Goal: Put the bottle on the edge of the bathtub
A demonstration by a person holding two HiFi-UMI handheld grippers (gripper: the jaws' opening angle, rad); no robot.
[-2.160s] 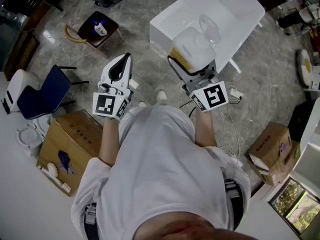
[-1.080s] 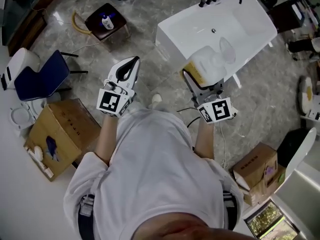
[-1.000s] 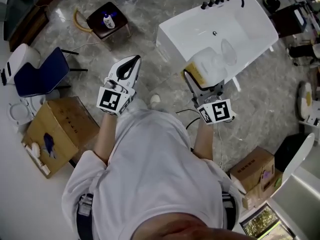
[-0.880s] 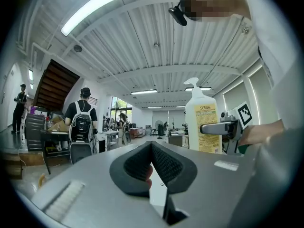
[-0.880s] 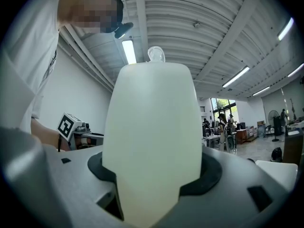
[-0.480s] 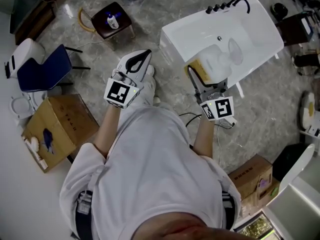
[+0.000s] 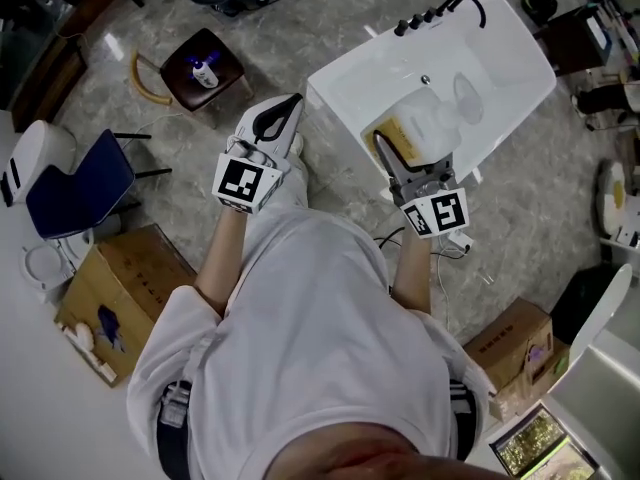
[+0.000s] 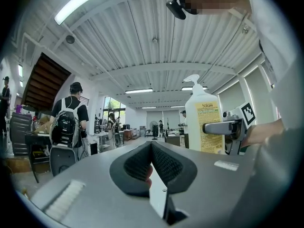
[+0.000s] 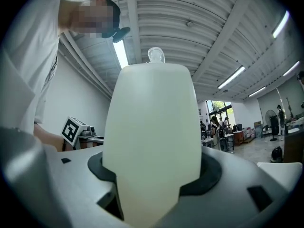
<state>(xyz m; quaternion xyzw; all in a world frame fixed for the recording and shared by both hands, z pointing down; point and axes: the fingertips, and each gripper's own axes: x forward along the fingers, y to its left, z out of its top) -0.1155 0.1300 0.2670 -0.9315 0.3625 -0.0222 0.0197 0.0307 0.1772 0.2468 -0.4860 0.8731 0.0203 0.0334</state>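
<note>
**A:** Far left first: a dark stool (image 7: 228,60) on the stone floor (image 7: 320,8), with a small bottle (image 7: 203,70) standing on it, well apart from the action.

**B:** And the left gripper (image 7: 283,116)?

**A:** Its jaws are pressed together with nothing between them. It hangs in front of the person, near the tub's corner. My read is that it's parked there so the other hand has room.

**B:** So the right side has the load.

**A:** Yes. The right gripper (image 7: 412,156) is clamped on the pump bottle (image 7: 432,118), jaws spread wide around the white body. The left gripper view shows the bottle upright, pump head on top, held low on its sides. A low grip like that leaves the base free to meet a flat surface.

**B:** Where is it relative to the bathtub (image 7: 335,73)?

**A:** From the head view it sits over the near rim, with the basin behind it and the black faucet (image 7: 440,10) at the far end. I can't tell whether the base touches the rim.

**B:** How far along are we?

**A:** Late in the carry, I'd judge. What's left is setting the base down square on that narrow rim before letting go. It's a tall bottle, so a tilted release could tip it into the tub or onto the floor.
</note>
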